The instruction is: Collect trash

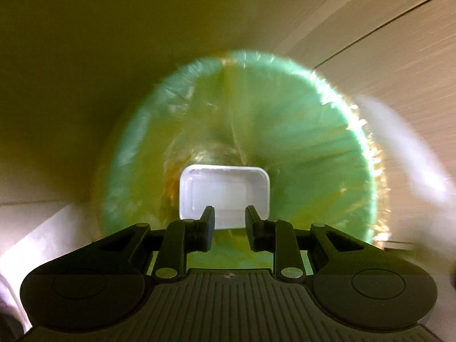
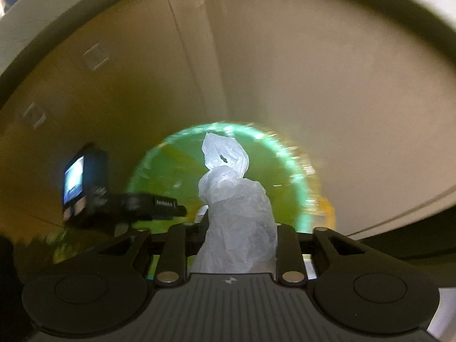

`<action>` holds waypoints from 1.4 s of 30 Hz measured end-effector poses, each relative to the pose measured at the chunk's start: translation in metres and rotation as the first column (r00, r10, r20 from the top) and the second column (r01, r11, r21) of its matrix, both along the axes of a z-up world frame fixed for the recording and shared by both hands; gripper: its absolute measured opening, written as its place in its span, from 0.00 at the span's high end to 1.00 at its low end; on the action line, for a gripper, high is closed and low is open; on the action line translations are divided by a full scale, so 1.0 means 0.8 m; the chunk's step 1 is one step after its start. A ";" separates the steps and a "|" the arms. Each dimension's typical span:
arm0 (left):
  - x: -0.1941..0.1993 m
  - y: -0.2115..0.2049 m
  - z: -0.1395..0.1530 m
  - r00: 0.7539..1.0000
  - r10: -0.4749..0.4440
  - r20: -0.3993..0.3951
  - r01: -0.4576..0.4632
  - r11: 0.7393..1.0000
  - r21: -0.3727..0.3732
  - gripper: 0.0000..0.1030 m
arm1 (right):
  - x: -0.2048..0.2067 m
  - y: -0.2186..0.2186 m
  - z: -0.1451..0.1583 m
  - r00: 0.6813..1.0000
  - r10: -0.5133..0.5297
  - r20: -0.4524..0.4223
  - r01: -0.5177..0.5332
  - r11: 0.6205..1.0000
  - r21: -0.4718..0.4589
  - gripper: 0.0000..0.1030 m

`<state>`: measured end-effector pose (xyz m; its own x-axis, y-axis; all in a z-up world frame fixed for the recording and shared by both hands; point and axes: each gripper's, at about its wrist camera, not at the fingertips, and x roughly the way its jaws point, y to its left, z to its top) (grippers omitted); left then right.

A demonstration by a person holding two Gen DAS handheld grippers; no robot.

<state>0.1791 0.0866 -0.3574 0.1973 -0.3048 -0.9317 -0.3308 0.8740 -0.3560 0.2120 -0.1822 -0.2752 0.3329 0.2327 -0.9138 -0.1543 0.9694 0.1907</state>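
A bin lined with a green plastic bag point(image 1: 299, 142) fills the middle of the left wrist view. My left gripper point(image 1: 229, 216) points into its mouth and is shut on the near edge of a white plastic tray point(image 1: 225, 191), which it holds over the opening. In the right wrist view my right gripper point(image 2: 239, 228) is shut on a knotted white plastic bag point(image 2: 236, 208) that hides its fingertips, held in front of the green bin liner point(image 2: 171, 165). The left gripper with its camera screen point(image 2: 85, 182) reaches in from the left.
Beige walls surround the bin, with a corner seam point(image 2: 185, 42) and wall plates point(image 2: 95, 55). A pale cabinet panel point(image 1: 399, 57) stands right of the bin. A blurred white shape point(image 1: 399, 148) crosses the bin's right rim.
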 end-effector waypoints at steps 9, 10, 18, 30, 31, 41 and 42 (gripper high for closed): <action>-0.031 0.000 0.126 0.997 -0.027 0.070 0.031 0.997 -0.065 0.74 | 0.012 -0.007 0.057 0.996 -0.056 0.067 0.060 0.997 -0.058 0.31; -0.031 -0.006 0.149 0.994 -0.045 0.103 0.053 0.996 -0.078 0.74 | 0.010 -0.012 0.068 0.995 -0.066 0.078 0.071 0.995 -0.064 0.30; -0.026 -0.010 0.372 0.878 -0.110 0.467 0.144 0.989 -0.039 0.74 | 0.018 -0.020 0.187 0.960 -0.024 0.280 0.030 0.999 -0.017 0.19; 0.006 0.215 0.530 0.536 0.267 0.801 -0.631 0.757 0.170 0.74 | 0.061 0.114 0.309 0.845 0.148 0.514 -0.128 0.989 -0.075 0.10; 0.015 0.233 0.521 0.523 0.289 0.802 -0.671 0.720 0.178 0.74 | 0.062 0.123 0.313 0.840 0.166 0.517 -0.147 0.986 -0.077 0.10; 0.133 0.303 0.444 0.597 0.328 0.732 -0.650 0.733 0.202 0.72 | 0.082 0.208 0.314 0.823 0.268 0.500 -0.197 0.961 -0.192 0.10; 0.141 0.308 0.433 0.600 0.332 0.728 -0.647 0.736 0.198 0.72 | 0.084 0.210 0.312 0.829 0.263 0.494 -0.192 0.963 -0.190 0.10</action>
<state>0.2922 0.3332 -0.0108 0.7537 0.3906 -0.5286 -0.5968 0.7435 -0.3016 0.2789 -0.0144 -0.0256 0.7115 0.2543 -0.6550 -0.4144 0.9047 -0.0988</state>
